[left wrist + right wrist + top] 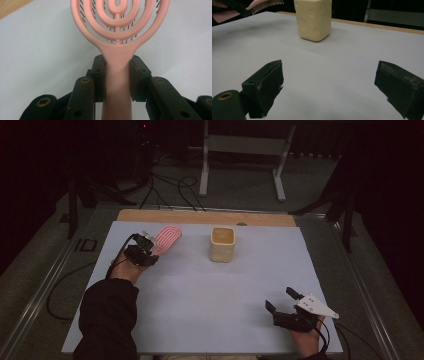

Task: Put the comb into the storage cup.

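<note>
Left tool (117,82) clamps the handle of the pink hairbrush (117,30), holding it at the bench's (200,285) far left, left of the cream cup (222,244). Pickup looks done; placing it, likely in the cup, is left. Right tool (329,85) sits open and empty at the near right.

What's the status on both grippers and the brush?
Left gripper shut on pink hairbrush handle. Right gripper open, empty. Cream cup stands apart, path clear.
</note>
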A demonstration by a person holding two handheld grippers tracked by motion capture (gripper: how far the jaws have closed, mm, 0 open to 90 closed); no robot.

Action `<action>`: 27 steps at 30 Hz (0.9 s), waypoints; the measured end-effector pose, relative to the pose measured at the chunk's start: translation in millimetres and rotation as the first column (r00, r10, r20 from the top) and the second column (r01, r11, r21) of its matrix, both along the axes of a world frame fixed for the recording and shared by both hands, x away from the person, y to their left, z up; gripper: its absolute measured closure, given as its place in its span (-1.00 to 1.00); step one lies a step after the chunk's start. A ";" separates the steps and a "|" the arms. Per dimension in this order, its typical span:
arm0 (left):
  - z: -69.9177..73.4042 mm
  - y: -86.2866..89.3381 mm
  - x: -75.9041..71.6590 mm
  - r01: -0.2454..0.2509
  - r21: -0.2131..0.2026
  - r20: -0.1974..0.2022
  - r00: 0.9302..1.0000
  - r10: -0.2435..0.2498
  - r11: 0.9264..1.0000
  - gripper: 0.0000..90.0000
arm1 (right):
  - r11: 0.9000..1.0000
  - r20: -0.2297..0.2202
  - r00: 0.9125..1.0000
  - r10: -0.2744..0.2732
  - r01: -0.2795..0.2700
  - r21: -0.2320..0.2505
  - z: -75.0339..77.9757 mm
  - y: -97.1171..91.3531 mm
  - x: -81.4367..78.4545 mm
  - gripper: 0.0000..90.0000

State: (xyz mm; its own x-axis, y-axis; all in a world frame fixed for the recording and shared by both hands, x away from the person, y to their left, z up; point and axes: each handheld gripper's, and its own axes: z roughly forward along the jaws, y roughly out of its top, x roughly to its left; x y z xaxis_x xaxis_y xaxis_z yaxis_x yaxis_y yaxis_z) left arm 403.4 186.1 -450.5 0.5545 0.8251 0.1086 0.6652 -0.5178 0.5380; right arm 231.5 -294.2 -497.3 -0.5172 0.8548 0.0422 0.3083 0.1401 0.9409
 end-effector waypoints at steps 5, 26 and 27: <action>3.4 -0.3 -10.8 0.005 -0.038 0.029 1.000 -0.004 0.999 0.55 | 1.000 0.000 1.000 0.000 0.000 -0.001 -0.1 0.2 0.0 -0.82; 10.3 -2.2 -59.0 0.016 -0.130 0.172 0.985 0.007 0.991 0.55 | 1.000 -0.001 1.000 -0.002 0.002 -0.004 0.0 1.3 -0.5 -0.82; 9.7 -2.4 -61.6 0.014 -0.138 0.179 0.984 0.011 0.990 0.55 | 1.000 -0.001 1.000 -0.002 0.002 -0.004 0.0 1.4 -0.5 -0.82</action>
